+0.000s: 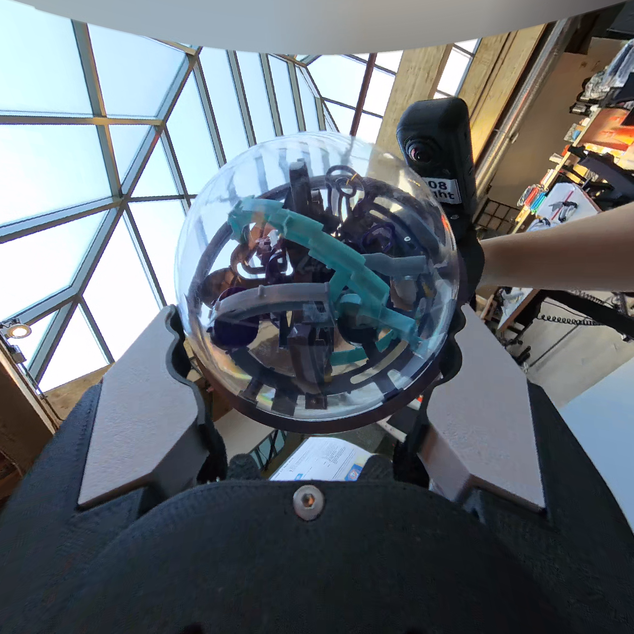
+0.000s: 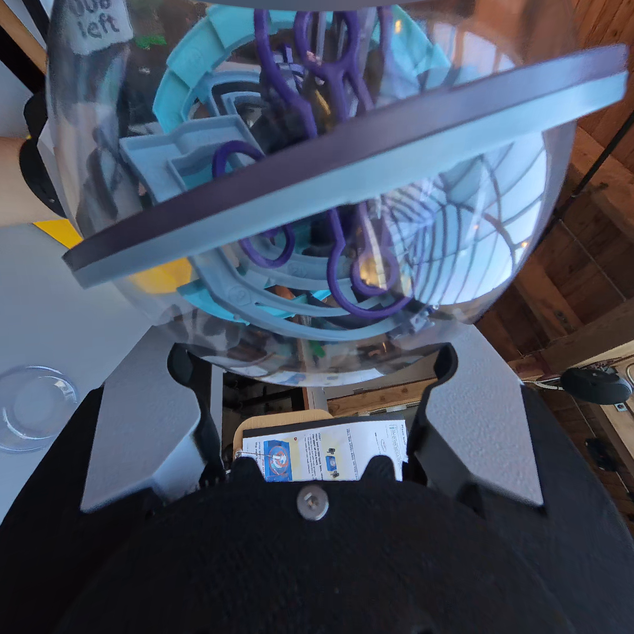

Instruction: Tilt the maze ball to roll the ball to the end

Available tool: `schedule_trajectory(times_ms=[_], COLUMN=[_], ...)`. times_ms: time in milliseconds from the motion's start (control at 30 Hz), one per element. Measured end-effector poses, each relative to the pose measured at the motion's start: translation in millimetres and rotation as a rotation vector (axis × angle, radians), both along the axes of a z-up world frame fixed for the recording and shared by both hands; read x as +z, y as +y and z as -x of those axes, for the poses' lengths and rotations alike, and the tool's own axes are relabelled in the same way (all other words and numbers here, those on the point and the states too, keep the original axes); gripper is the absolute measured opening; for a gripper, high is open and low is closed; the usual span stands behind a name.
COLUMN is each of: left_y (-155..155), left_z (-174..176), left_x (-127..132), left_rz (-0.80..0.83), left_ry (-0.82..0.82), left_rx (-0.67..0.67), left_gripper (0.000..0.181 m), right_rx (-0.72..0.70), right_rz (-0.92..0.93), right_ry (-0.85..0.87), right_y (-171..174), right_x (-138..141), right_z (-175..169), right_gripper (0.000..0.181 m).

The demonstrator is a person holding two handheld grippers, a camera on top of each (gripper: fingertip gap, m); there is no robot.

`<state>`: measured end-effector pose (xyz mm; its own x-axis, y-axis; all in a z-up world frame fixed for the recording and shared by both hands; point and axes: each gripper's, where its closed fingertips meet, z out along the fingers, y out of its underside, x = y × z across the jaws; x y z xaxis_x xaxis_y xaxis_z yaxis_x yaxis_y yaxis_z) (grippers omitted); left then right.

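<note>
The maze ball is a clear sphere with teal, grey and purple tracks inside and a dark ring round its middle. It is held up in the air against a skylight. My left gripper is shut on it, with one finger on each side at the ring. In the right wrist view the maze ball fills the upper frame, blurred and tilted. My right gripper has both fingertips against the lower shell. The right gripper's camera housing shows behind the ball. I cannot pick out the small ball inside.
A person's forearm reaches in from the right. Below are a white table, a clear glass dish and a printed sheet on a clipboard. The skylight is overhead. Cluttered shelves stand at the right.
</note>
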<state>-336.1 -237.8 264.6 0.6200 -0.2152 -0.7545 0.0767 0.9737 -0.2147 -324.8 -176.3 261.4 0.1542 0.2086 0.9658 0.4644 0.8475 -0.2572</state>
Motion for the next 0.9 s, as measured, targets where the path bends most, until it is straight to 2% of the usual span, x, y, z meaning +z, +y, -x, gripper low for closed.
schedule_trajectory(times_ms=[267, 733, 900], left_y=[-12.1, -28.5, -29.2], left_z=[22.2, 44.1, 45.2], left_x=[10.3, 20.0, 19.1], left_rz=[-0.008, -0.107, -0.116], left_ry=[-0.074, -0.124, -0.111], left_rx=[-0.04, -0.005, 0.017], left_gripper=[0.148, 0.149, 0.149], right_rx=[-0.029, -0.105, -0.141], right_rz=[0.005, -0.217, -0.287], right_ry=[-0.067, -0.146, -0.115], right_y=[-11.9, -39.3, -43.4], right_x=[11.4, 30.9, 34.1], right_z=[19.4, 35.2, 34.4], right_gripper=[0.147, 0.145, 0.144])
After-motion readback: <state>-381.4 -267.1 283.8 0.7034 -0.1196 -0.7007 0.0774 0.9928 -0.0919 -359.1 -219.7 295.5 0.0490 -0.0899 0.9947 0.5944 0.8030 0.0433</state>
